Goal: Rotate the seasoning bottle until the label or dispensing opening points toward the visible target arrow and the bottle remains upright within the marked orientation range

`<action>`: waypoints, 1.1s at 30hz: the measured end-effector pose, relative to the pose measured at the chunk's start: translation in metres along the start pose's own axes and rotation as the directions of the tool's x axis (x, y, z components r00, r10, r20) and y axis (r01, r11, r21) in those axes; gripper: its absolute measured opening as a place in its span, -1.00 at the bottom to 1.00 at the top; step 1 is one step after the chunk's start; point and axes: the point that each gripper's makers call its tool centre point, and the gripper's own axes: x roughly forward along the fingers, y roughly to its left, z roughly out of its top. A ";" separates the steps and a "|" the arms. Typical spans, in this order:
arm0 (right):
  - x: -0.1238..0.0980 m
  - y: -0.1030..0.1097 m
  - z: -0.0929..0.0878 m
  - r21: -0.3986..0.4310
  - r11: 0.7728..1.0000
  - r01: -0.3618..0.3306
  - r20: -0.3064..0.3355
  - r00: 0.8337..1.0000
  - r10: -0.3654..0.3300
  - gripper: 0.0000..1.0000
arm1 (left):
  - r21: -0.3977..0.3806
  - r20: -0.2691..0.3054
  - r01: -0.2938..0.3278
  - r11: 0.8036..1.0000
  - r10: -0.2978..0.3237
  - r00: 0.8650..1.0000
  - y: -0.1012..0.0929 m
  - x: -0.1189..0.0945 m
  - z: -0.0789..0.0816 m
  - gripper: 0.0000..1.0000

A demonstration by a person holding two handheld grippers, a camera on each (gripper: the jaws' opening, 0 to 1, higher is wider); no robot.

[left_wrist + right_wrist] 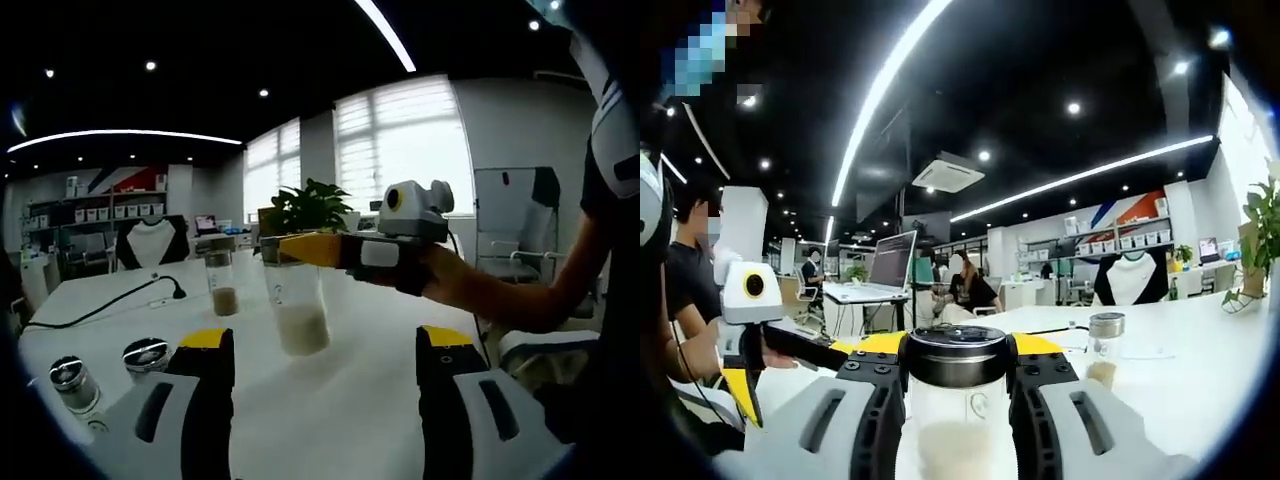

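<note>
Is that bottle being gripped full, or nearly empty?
Mostly empty: the bottle stands upright with pale powder only at its bottom, clear above. The right gripper is clamped at its lid.

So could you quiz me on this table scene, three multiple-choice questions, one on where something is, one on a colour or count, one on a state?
1. Where is the bottle of brown seasoning?
A. on the white table, beyond the clamped bottle
B. held by the left claw
C. on the wall shelf

2. What colour are the claw tips?
A. red
B. yellow
C. green

3. What is the right claw doing?
A. hanging open over the table
B. lying flat on the table
C. shut on the bottle of white seasoning

Answers: 1 A, it stands alone on the tabletop past the clamped bottle. 2 B, both views show yellow tips. 3 C, the right gripper view shows the jaws against both sides of its neck; the left claw is open with nothing in it.
</note>
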 end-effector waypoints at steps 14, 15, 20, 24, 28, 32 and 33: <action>-0.005 0.021 -0.012 -0.021 0.998 -0.066 -0.034 0.997 0.065 -0.28 | -0.018 -0.025 0.017 1.000 -0.017 1.000 -0.004 0.003 -0.009 0.59; -0.005 0.022 -0.013 -0.020 0.997 -0.068 -0.035 0.997 0.068 -0.28 | -0.017 -0.028 0.016 1.000 -0.016 0.999 -0.004 0.003 -0.010 0.59; -0.005 0.031 -0.017 -0.006 0.995 -0.100 -0.037 0.994 0.099 -0.28 | -0.020 -0.040 0.008 1.000 -0.009 0.999 -0.001 0.003 -0.015 0.59; -0.005 0.040 -0.018 0.010 0.991 -0.134 -0.029 0.991 0.134 -0.28 | -0.032 -0.038 0.003 0.999 -0.004 0.999 0.002 0.004 -0.016 0.59; -0.005 0.049 -0.018 0.024 0.985 -0.173 -0.029 0.984 0.174 -0.28 | -0.038 -0.018 0.015 0.999 -0.015 1.000 0.002 0.006 -0.013 0.59; -0.005 0.059 -0.018 0.041 0.974 -0.222 -0.020 0.975 0.222 -0.28 | -0.017 -0.025 0.023 1.000 -0.023 0.999 0.001 0.007 -0.013 0.59; -0.005 0.061 -0.019 0.046 0.972 -0.229 -0.018 0.973 0.230 -0.28 | -0.014 -0.024 0.026 1.000 -0.027 0.999 0.001 0.008 -0.013 0.59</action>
